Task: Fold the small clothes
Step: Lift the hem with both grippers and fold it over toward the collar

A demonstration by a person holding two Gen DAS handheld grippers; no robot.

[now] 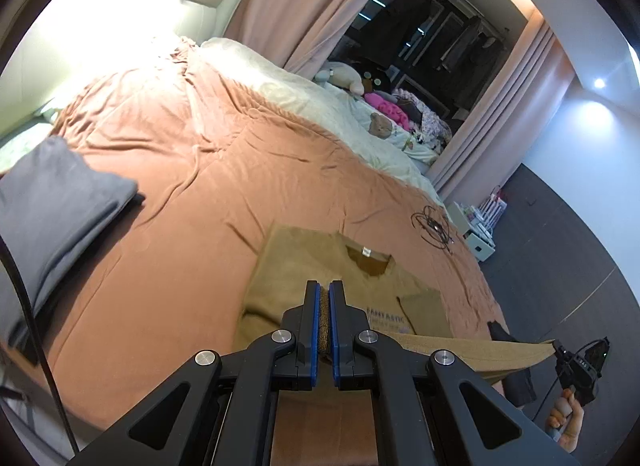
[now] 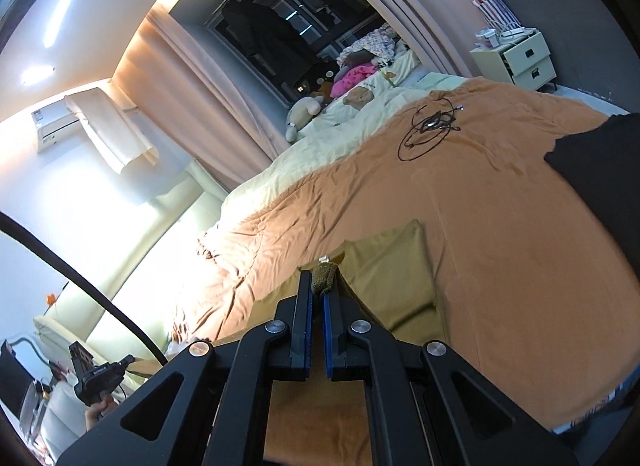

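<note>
Tan sweatshirt (image 1: 320, 266) lies on the bed (image 1: 160, 185), on the orange duvet, neck opening and label facing up, one sleeve already folded in over the chest print. Bottom hem lifted off the bed and stretched taut between the two tools.

Left hand-held gripper (image 1: 324, 306): jaws nearly closed, pinching a bunch of the ribbed hem between the blue pads. Right hand-held gripper (image 2: 317, 286): jaws also nearly closed, a knob of ribbed fabric sticking out past the tips. From the left wrist view the hem runs as a straight band off toward the right tool near the frame edge; how deep that grip sits is hard to tell, the edge is distorted.

Likely step: carrying the hem up toward the collar for the crosswise fold.

Risks:
- Small bites on the hem, so fabric could slip out of either tool if the band is pulled tighter.
- Uneven travel of the two tools would lay a skewed fold.
- Dragging instead of lifting would pull the body along the duvet and undo the tucked sleeve.
- Soft wrinkled duvet gives no firm base, so the crease may come out sloppy.
- Coiled black cable (image 1: 434, 225) lies near the sweatshirt but not touching; a wide swing could snag it.
</note>
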